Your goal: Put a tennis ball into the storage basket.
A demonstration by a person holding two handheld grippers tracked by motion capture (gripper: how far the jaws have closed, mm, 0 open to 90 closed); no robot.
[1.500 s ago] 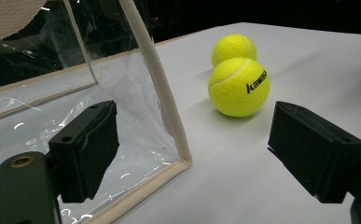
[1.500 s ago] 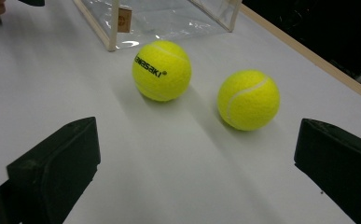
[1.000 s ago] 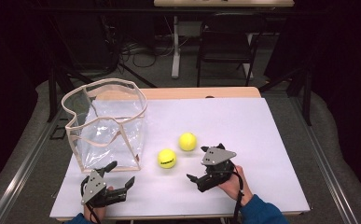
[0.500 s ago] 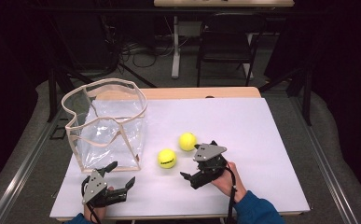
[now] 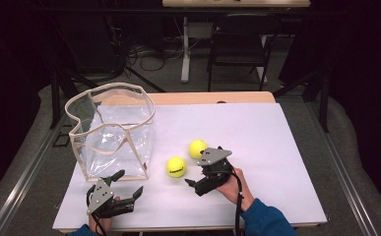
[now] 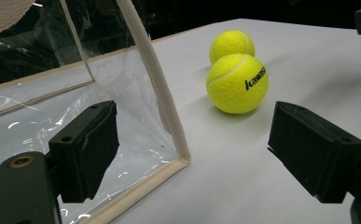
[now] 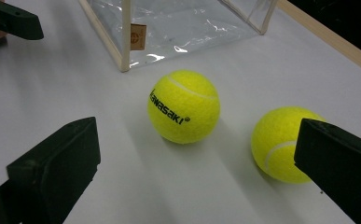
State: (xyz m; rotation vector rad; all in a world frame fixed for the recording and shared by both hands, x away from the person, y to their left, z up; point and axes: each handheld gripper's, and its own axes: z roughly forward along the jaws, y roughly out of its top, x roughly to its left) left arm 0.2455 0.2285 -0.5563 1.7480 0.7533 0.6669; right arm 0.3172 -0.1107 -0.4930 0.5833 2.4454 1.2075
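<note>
Bag: one clear bag [image 5: 113, 132], upright on the worktop [image 5: 276, 132] at the left
Left gripper [image 5: 125, 186]: one, in front of the bag; jaws wide apart, holding nothing
Balls: two yellow; near ball [image 5: 176, 166] just right of the bag; far ball [image 5: 197, 148] close behind it, apart
Right gripper [image 5: 193, 186]: one, beside the balls; jaws wide apart, empty
</note>
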